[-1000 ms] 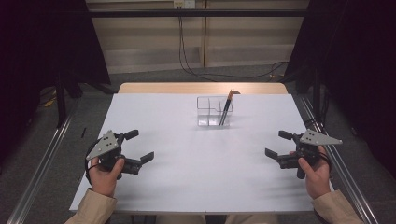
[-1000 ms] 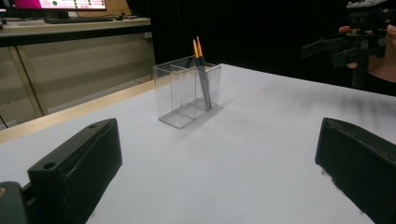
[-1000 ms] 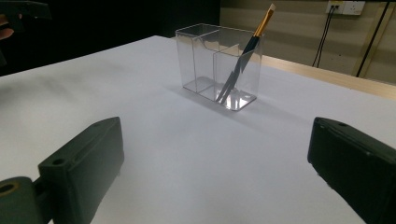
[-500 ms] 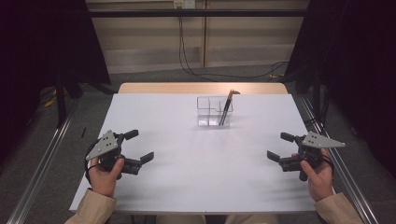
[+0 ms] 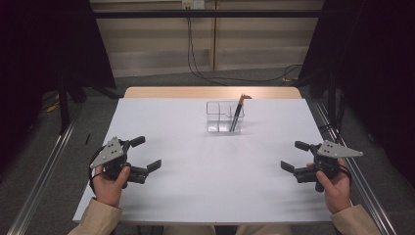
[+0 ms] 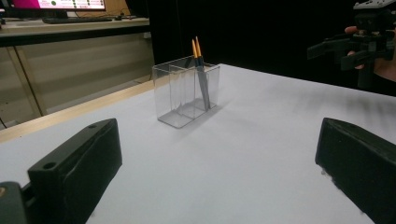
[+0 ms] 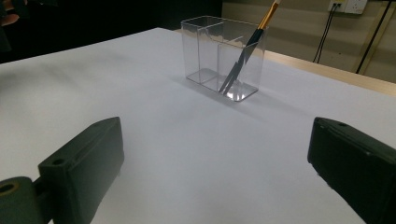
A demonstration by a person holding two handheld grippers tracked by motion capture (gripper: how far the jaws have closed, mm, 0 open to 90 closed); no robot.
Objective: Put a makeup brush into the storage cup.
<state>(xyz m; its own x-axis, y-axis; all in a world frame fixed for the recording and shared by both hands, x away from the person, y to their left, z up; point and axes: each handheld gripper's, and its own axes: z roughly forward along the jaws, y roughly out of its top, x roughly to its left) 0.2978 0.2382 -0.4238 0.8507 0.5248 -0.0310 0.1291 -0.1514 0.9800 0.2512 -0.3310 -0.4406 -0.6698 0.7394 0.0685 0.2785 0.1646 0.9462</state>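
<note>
Pencils point(image 5: 236, 113) with orange ends stand tilted in the right compartment of a clear plastic holder point(image 5: 219, 117), which sits on the far middle part of the white surface point(image 5: 205, 181). In the left gripper view the two pencils point(image 6: 199, 70) lean together inside the holder point(image 6: 180, 95), their tips rising above its rim. In the right gripper view the holder point(image 7: 210, 51) shows its dividing walls, and the pencils point(image 7: 247, 49) slant from the floor of one compartment up past the rim.

Both claws rest at the near part of the surface, well apart from the holder and from each other. At the near left, the left claw point(image 5: 145, 154) is held in the person's left hand point(image 5: 108, 183), its jaws spread wide with nothing between them. At the near right, the right claw point(image 5: 293, 155) is held in the right hand point(image 5: 335, 188), jaws likewise released and holding nothing. The right claw point(image 6: 336, 49) also appears at the far right of the left gripper view, raised a little above the surface.
</note>
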